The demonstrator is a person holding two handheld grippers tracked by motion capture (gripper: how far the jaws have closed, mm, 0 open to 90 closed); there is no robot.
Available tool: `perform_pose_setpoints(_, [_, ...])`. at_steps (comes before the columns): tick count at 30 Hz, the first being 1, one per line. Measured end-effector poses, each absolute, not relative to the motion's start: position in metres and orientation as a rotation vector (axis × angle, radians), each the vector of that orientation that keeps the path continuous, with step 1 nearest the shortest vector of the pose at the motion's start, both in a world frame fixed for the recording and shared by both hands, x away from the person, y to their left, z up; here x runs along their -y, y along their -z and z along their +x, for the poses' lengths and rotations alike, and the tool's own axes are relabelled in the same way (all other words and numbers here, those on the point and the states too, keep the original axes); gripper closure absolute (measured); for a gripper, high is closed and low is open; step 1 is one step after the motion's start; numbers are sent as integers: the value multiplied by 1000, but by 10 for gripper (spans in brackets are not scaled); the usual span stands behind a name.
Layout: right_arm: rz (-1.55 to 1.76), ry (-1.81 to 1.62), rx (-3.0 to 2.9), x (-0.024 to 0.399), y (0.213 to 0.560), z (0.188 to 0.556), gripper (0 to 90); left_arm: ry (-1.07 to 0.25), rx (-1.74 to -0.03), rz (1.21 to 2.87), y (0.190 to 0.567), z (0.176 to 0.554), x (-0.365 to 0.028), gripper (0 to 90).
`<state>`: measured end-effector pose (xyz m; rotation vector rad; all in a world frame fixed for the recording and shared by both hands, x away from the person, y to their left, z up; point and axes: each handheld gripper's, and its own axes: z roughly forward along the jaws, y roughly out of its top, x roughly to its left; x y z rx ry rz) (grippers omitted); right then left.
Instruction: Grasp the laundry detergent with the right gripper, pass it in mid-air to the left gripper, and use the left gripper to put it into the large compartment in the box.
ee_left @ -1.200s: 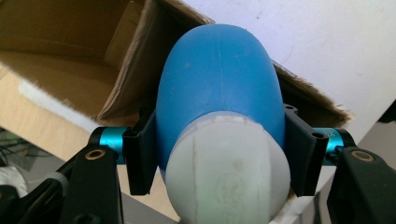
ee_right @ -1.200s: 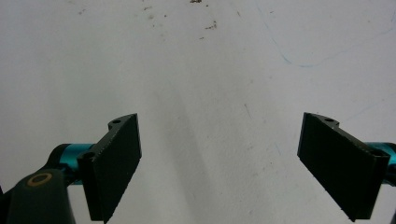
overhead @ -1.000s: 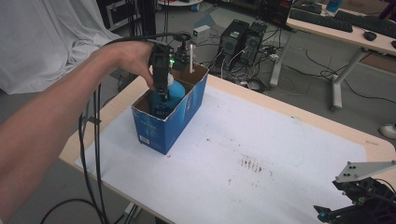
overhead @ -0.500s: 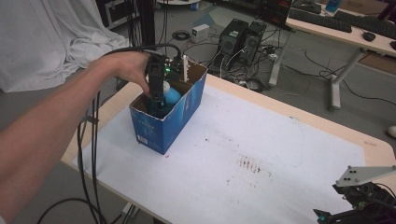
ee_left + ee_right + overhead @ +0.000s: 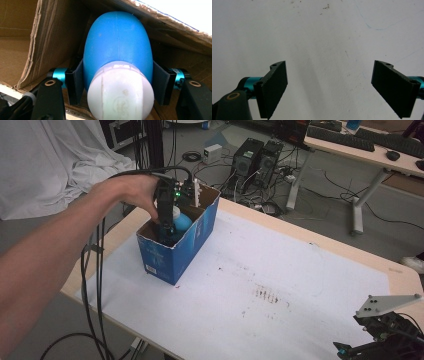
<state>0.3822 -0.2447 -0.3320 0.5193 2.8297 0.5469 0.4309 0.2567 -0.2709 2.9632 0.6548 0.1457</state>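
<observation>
No text, brand or number could be read anywhere in these pictures. The blue cardboard box (image 5: 175, 251) carried a small white label patch low on its near end wall, but its print was too small to make out. The white plastic cap (image 5: 121, 93) of the blue rounded bottle (image 5: 117, 45) bore a faint embossed round mark, seen in the left gripper view, whose characters stayed too blurred to read.
</observation>
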Motion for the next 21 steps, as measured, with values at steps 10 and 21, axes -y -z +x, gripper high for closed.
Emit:
perform_pose_setpoints(10, [518,-541,-2833,243,333,382,130,-155,-681,2937,267,434,-259,305])
perform_pose_setpoints(21, [524,-537,-2828,243,333,381,130,-187,-691,2906,250,432,-259,267])
